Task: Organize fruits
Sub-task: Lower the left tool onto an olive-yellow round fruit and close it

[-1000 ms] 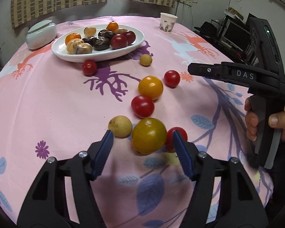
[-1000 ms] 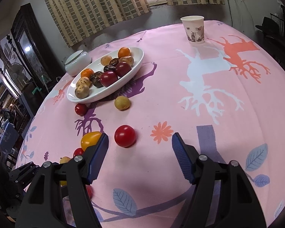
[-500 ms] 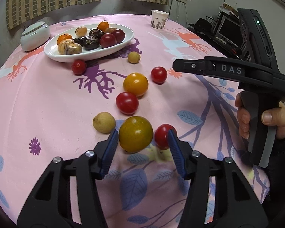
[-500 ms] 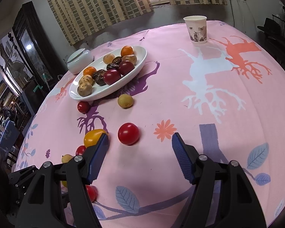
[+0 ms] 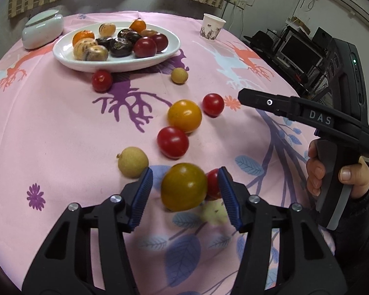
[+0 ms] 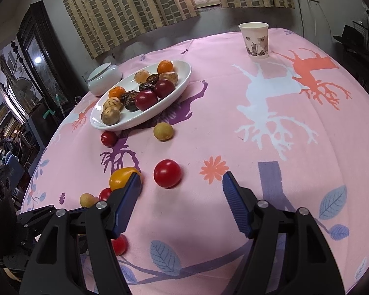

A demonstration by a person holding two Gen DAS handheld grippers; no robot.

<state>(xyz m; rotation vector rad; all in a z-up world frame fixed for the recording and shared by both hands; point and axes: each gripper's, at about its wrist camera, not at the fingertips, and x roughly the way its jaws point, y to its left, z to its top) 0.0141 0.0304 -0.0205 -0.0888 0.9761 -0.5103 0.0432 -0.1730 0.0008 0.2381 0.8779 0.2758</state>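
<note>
My left gripper [image 5: 185, 172] hovers low over the pink cloth with a yellow-green tomato [image 5: 184, 186] between its blue pads. Cloth shows on the left of the tomato and a small red tomato [image 5: 213, 184] on its right, so the pads do not press on it. Further out lie a longan [image 5: 132, 162], a red tomato [image 5: 172, 142], an orange tomato [image 5: 184, 115] and another red tomato [image 5: 212, 104]. The white plate [image 5: 125, 65] at the back holds several fruits. My right gripper [image 6: 182, 179] stands open and holds nothing, with a red tomato [image 6: 167, 173] just beyond its tips.
Near the plate [image 6: 135, 116] lie a longan [image 6: 163, 130] and a red tomato [image 6: 108, 138]. A white lidded jar [image 5: 41, 28] stands back left and a paper cup [image 6: 254, 40] back right. Dark electronics [image 5: 300, 51] sit past the table's right edge. A hand [image 5: 351, 174] grips the right tool.
The left jaws have narrowed around the yellow-green tomato, and the left view has shifted slightly. The right gripper has stayed still and open.
</note>
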